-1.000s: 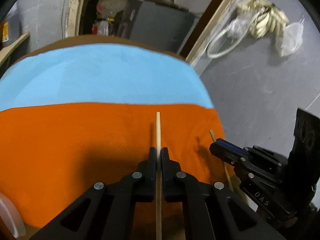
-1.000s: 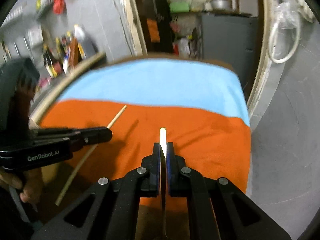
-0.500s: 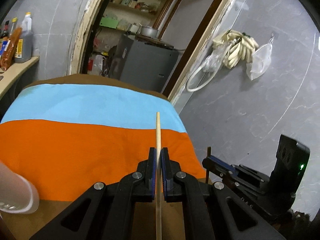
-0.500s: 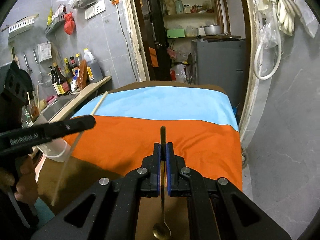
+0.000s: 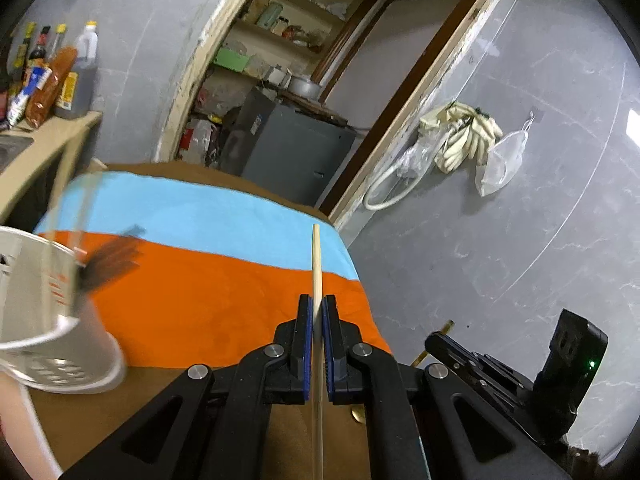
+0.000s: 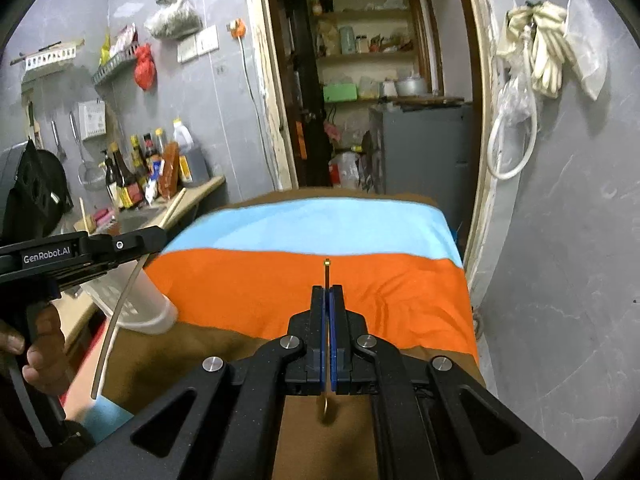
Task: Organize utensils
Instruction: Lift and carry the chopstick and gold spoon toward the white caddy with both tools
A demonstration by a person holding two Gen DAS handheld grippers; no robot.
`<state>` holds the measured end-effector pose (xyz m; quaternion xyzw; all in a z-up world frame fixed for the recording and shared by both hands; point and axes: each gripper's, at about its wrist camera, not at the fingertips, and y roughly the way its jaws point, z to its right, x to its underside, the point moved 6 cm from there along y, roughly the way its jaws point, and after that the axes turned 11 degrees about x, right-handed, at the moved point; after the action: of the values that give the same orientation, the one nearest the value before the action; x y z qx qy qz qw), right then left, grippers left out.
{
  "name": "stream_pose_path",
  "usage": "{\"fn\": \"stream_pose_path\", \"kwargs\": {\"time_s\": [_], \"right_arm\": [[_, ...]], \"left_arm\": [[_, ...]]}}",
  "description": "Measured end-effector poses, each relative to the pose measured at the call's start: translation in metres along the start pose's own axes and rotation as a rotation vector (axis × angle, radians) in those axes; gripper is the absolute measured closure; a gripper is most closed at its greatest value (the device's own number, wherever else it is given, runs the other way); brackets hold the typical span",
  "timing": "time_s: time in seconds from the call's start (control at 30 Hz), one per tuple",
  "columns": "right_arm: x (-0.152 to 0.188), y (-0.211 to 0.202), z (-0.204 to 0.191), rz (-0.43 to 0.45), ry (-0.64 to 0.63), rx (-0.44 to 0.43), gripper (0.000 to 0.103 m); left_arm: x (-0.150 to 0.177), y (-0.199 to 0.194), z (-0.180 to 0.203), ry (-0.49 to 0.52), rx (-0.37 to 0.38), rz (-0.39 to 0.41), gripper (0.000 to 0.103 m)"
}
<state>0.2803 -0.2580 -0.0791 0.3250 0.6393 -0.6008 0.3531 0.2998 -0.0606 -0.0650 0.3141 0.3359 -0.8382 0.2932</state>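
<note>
At the left edge of the orange-and-blue cloth [image 5: 208, 276] stands a white perforated utensil holder [image 5: 48, 320], blurred in the left wrist view, with a dark-handled utensil [image 5: 108, 262] poking out of it toward the cloth. The cloth lies on a brown table [image 6: 200, 356], and the holder touches the cloth's left border.

Above the cloth's near edge, the left hand-held gripper [image 5: 316, 320] has its blue-padded jaws pressed tight against a wooden chopstick [image 5: 317, 264], which runs straight through the jaws, its far tip over the blue band of the cloth and its near end below the camera. In the right wrist view that gripper reaches in from left of the cloth, above the holder, the chopstick slanting down toward the table.

Right of it, over the cloth's near right part, the right hand-held gripper [image 6: 328, 312] is clamped on a slim golden spoon [image 6: 327, 406], handle tip forward over the orange band, bowl hanging below the jaws above the table.
</note>
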Motion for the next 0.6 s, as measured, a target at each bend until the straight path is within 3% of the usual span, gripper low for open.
{"fn": "stream_pose_path", "kwargs": {"time_s": [0.23, 0.6], "right_arm": [[-0.031, -0.040, -0.033, 0.132, 0.016, -0.002, 0.102], [-0.087, -0.086, -0.127, 0.241, -0.066, -0.091, 0.102]], "left_arm": [[-0.024, -0.061, -0.008, 0.024, -0.026, 0.081, 0.098], [-0.081, -0.170, -0.068, -0.006, -0.145, 0.322, 0.098]]}}
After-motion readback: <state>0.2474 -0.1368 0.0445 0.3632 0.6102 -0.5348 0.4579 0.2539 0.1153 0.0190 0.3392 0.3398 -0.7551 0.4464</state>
